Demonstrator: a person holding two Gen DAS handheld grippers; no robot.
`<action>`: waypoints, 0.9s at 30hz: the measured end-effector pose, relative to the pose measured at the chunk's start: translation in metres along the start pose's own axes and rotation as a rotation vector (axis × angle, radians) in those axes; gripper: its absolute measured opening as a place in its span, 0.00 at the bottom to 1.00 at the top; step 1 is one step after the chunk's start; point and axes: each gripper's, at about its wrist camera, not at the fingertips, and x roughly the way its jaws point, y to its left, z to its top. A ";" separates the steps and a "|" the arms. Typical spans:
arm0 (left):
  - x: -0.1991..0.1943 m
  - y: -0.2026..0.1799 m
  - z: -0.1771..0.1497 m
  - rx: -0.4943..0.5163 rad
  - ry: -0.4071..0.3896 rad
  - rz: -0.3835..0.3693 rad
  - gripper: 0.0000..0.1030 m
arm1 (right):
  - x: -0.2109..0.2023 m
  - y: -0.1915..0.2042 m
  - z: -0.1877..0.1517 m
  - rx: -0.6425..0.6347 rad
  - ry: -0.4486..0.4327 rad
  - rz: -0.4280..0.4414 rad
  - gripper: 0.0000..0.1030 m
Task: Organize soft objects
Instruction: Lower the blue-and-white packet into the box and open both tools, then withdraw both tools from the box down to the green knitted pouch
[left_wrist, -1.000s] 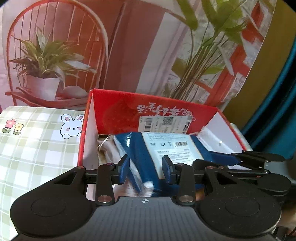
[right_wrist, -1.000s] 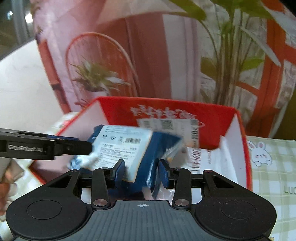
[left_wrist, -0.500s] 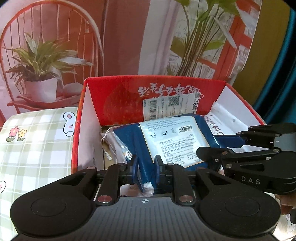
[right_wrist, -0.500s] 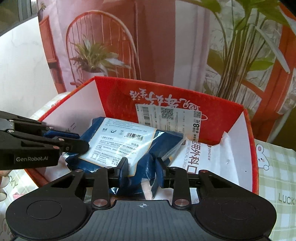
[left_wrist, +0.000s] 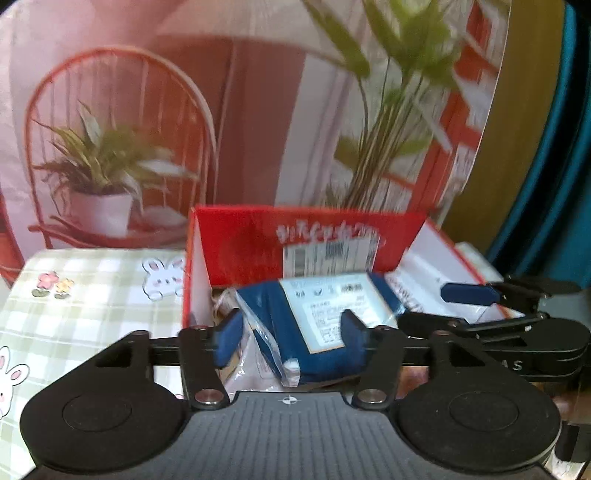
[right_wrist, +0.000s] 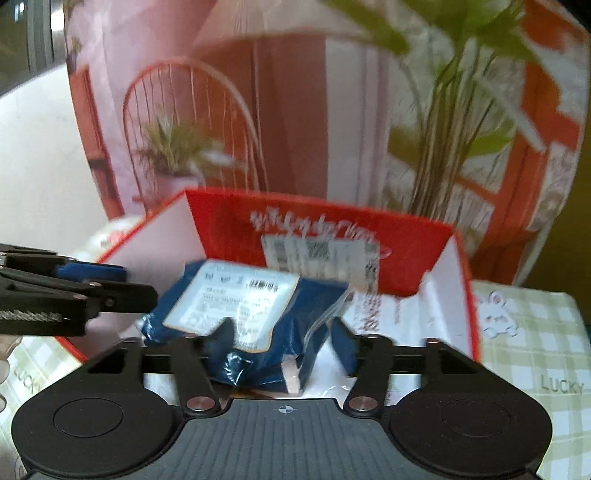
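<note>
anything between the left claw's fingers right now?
Yes. In the left wrist view the blue plastic-wrapped packet lies between the fingers of the left claw, resting in the red box. The jaws are opening and the pads no longer press it.

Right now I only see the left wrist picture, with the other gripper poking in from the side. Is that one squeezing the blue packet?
Observer: No. The right gripper has its jaws opening. The blue packet lies between them in the red box, and there is a clear gap at the finger on the picture's right.
Operator: Anything beyond the box on that side?
Observer: The checked cloth carries on there, printed with the word LUCKY.
</note>
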 end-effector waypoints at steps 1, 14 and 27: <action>-0.008 0.000 -0.001 -0.005 -0.018 -0.003 0.68 | -0.006 -0.001 0.000 0.005 -0.018 0.000 0.64; -0.071 -0.027 -0.050 -0.034 -0.123 0.009 0.81 | -0.093 -0.013 -0.047 -0.015 -0.202 0.024 0.87; -0.055 -0.051 -0.125 -0.122 -0.016 -0.032 0.81 | -0.109 -0.028 -0.157 0.041 -0.093 0.004 0.79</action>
